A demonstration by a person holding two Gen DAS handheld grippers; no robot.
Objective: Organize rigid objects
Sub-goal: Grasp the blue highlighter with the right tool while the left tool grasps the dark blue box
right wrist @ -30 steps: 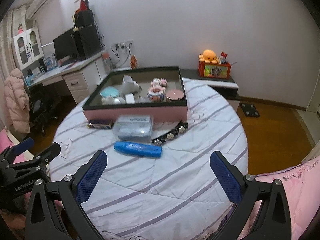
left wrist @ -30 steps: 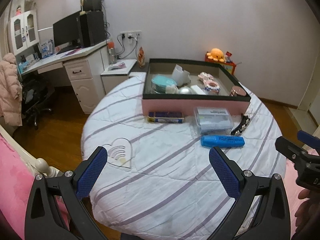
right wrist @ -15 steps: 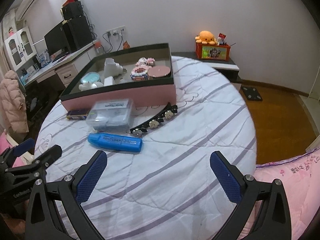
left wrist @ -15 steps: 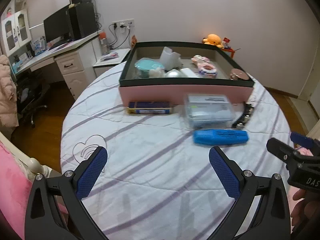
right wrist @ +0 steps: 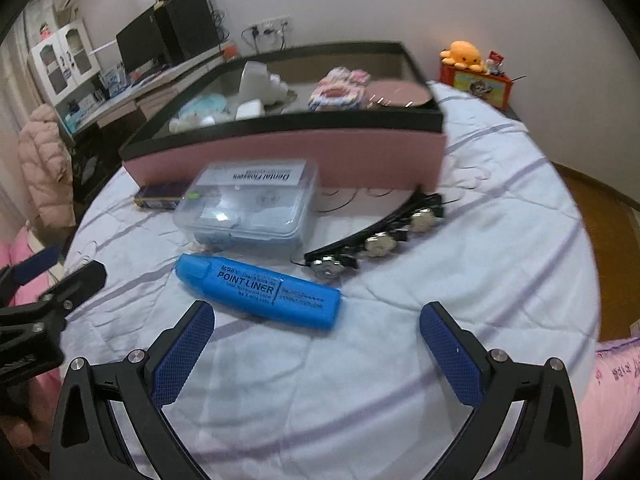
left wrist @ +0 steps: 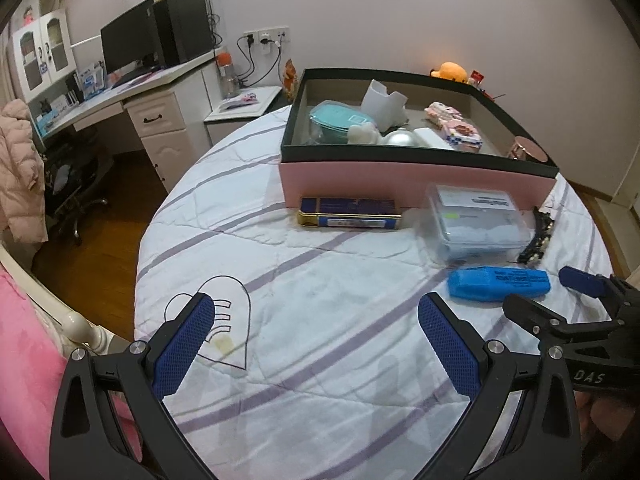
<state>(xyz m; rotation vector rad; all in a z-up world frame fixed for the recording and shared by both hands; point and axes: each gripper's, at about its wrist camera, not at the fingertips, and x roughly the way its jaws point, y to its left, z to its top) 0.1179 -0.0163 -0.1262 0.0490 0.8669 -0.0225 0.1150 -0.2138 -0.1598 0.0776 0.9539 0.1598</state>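
Note:
A blue Point Liner marker (right wrist: 260, 292) lies on the round table just ahead of my right gripper (right wrist: 316, 356), which is open and empty. The marker also shows in the left wrist view (left wrist: 498, 283). Behind it stand a clear dental-flosser box (right wrist: 248, 204), a black jewelled hair clip (right wrist: 376, 240) and a dark blue flat tin (left wrist: 350, 218). A pink storage box with a black rim (left wrist: 412, 178) holds several items. My left gripper (left wrist: 316, 344) is open and empty over the table's near left part. The right gripper also shows in the left wrist view (left wrist: 556, 296).
The table has a white striped quilted cover (left wrist: 320, 280) with a heart drawing (left wrist: 218, 320). A desk with monitor (left wrist: 132, 80) and a chair stand at the left. A pink bed edge (left wrist: 24, 360) is near left. An orange plush (right wrist: 466, 54) sits behind.
My right gripper has moved forward and down toward the blue marker, which now fills more of its view. My left gripper has shifted left and slightly back; both stay open.

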